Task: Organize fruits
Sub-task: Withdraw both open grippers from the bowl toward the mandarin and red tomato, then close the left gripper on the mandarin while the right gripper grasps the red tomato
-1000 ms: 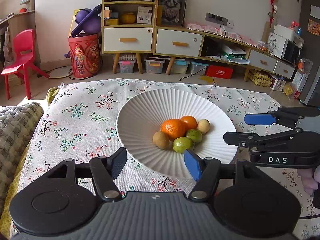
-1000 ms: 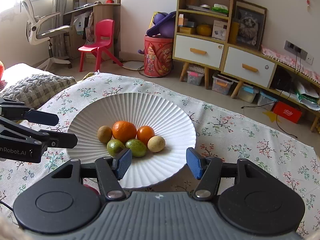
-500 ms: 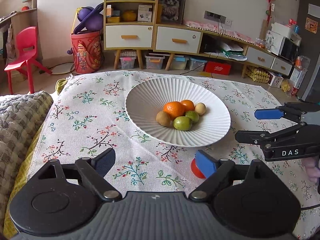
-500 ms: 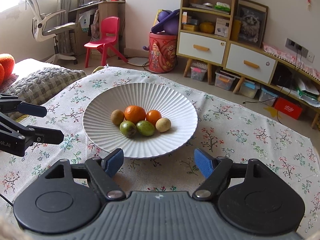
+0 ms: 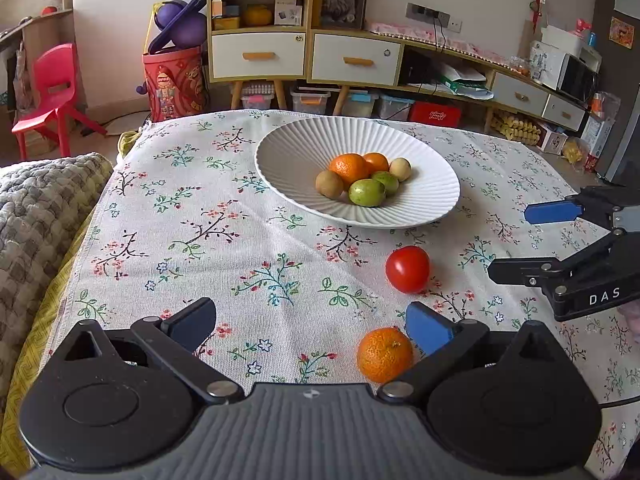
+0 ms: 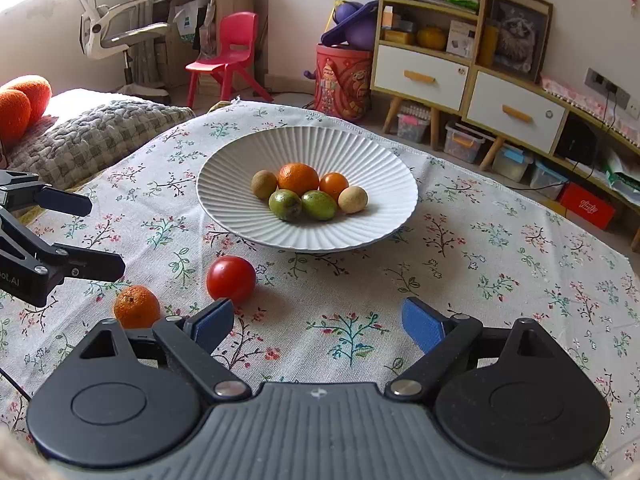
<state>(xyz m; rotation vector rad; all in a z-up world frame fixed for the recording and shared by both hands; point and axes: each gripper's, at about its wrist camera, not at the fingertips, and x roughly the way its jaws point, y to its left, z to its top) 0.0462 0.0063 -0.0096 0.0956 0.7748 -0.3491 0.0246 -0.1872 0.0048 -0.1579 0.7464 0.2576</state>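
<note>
Left wrist: ribbed white plate (image 5: 280,148), dimpled tangerine (image 5: 384,354), possibly tomato (image 5: 407,269); both hand-held grippers spread.

White capitals "DAS" are legible on the black body of the right gripper (image 5: 554,240), seen from the left wrist view. On the left gripper (image 6: 82,236), at the right wrist view's left edge, a cut-off white marking reads "ot.AI". A red box (image 6: 586,206) under the sideboard bears white script, too small to read. No other text is legible.
</note>
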